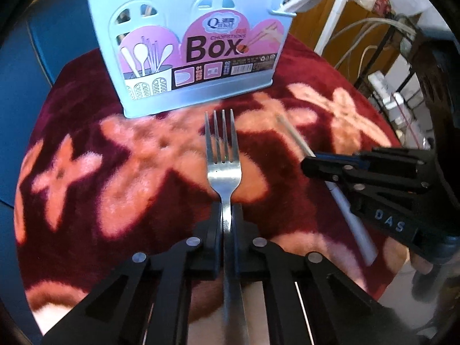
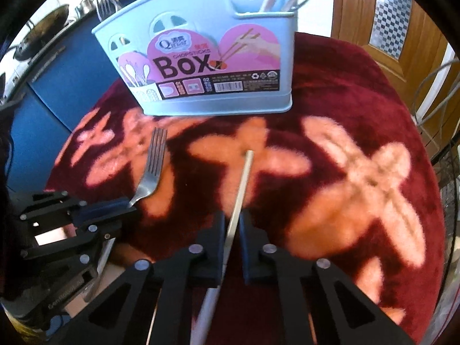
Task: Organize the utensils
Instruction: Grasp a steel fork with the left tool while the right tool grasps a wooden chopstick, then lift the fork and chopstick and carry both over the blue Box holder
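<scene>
The left gripper (image 1: 229, 215) is clamped on a fork (image 1: 222, 155) by its neck, tines toward the blue utensil box (image 1: 184, 57); the right gripper (image 2: 231, 224) pinches a chopstick (image 2: 243, 181) lengthwise, both ready for dropping in

Pale blue utensil holder (image 1: 189, 43) carries a pink sticker (image 1: 207, 49): big dark "Box", small "CHOPSTICKS" above it, cloud logo starting w/ "Q" (rest too small to read); same text legible in right wrist view. Sticker's lower strip shows "01" and "02" beside small panels, plus barcode & recycling mark; fine print unreadable. Right gripper (image 1: 307, 166) body has raised letters "DAS" in left wrist view.
</scene>
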The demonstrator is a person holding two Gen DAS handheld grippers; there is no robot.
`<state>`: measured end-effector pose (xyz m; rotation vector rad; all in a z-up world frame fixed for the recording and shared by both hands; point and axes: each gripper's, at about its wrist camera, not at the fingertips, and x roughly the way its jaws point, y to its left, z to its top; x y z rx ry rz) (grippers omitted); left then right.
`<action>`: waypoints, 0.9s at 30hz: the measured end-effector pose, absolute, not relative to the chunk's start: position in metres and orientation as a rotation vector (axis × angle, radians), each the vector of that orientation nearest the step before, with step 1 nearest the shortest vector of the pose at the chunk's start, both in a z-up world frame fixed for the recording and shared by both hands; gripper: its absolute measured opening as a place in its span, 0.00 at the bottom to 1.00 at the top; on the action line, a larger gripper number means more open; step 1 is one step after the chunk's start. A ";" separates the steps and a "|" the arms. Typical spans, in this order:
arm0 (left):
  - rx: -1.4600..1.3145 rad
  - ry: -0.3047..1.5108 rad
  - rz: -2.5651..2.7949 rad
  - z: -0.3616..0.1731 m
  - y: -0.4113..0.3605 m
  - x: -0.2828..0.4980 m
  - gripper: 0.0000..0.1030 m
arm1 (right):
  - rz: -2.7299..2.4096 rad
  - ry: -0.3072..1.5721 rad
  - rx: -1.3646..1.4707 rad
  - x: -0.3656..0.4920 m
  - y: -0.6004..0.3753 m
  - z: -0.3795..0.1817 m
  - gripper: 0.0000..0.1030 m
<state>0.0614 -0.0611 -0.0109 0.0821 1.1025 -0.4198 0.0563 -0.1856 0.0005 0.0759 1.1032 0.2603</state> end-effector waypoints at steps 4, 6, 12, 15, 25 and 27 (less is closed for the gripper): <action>0.002 1.077 -0.435 -0.007 -0.052 0.057 0.03 | 0.288 1.071 0.166 0.049 -0.197 0.004 0.06; -0.030 1.058 -0.439 -0.003 -0.048 0.053 0.03 | 0.308 1.040 0.197 0.043 -0.202 0.010 0.06; -0.104 0.955 -0.437 0.021 -0.035 0.041 0.03 | 0.362 0.930 0.262 0.027 -0.208 0.035 0.06; -0.138 0.904 -0.435 0.035 -0.027 0.039 0.03 | 0.388 0.856 0.280 0.019 -0.209 0.052 0.06; -0.209 0.745 -0.412 0.078 -0.007 0.036 0.03 | 0.385 0.665 0.263 0.019 -0.204 0.090 0.06; -0.211 0.723 -0.403 0.086 -0.003 0.038 0.03 | 0.381 0.649 0.257 0.022 -0.203 0.094 0.06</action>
